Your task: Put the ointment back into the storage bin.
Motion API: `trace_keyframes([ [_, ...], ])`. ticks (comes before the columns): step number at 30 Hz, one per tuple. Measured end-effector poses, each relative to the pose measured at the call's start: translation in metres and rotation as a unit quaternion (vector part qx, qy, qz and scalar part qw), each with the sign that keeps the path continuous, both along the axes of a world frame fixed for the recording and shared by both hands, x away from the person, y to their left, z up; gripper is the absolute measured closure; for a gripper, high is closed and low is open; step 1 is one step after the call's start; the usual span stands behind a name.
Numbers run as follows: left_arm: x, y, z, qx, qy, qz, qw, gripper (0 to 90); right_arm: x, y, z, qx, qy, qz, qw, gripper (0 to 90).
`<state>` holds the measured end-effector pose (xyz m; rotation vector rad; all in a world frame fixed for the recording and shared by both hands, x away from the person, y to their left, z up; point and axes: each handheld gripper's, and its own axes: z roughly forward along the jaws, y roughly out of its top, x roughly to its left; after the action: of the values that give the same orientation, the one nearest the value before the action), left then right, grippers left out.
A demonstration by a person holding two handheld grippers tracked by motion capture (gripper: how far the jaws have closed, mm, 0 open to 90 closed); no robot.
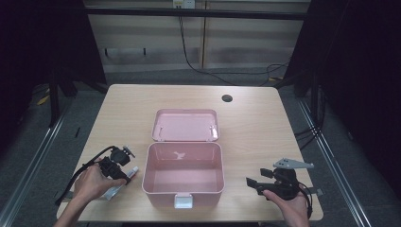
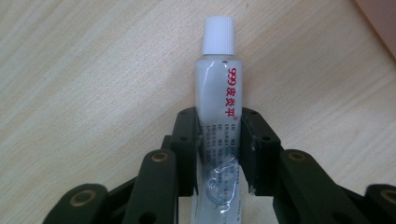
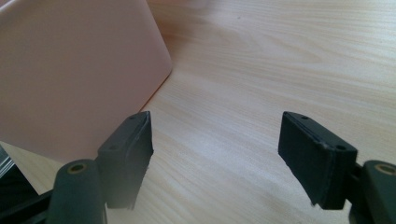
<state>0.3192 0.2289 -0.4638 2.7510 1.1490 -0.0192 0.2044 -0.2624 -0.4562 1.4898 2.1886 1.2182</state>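
We have the left gripper (image 2: 219, 154) closed on the ointment tube (image 2: 218, 98), its pads pressing both flanks of the tube body below the printed red characters. The tube lies flat on the table (image 1: 265, 123) at the near left, just left of the open pink box (image 1: 183, 176), with its white cap (image 2: 218, 35) pointing away from the gripper, beyond the jaw tips. The crimped tail runs back between the jaws toward the hand.

We judge the tube to be light and soft-walled: it will dent under pressure, and its glossy skin may slip if held loosely. We would take hold at mid-body, as now, not at the flattened tail, and keep the squeeze moderate so that the wall is not crushed.

The right gripper (image 3: 217, 149) rests at the near right of the table with its jaws standing wide apart and nothing between them, the box wall just to one side.
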Motion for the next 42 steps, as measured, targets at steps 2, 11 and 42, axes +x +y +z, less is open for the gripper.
trace_keyframes([
  [2, 0.001, -0.001, 0.0, 0.004, 0.0, -0.002, 1.0, 69.9, 0.0, 0.0, 0.0, 0.0, 0.0, 0.0, 1.0, 26.2],
  [11, 0.004, 0.008, 0.002, -0.032, 0.019, -0.004, 0.9993, 71.2, 0.001, 0.0, -0.001, 0.001, 0.003, -0.001, 1.0, 26.0],
  [42, -0.005, 0.02, 0.036, -0.104, 0.037, -0.06, 0.9921, 71.2, 0.001, 0.0, -0.001, 0.002, 0.007, -0.002, 1.0, 25.3],
])
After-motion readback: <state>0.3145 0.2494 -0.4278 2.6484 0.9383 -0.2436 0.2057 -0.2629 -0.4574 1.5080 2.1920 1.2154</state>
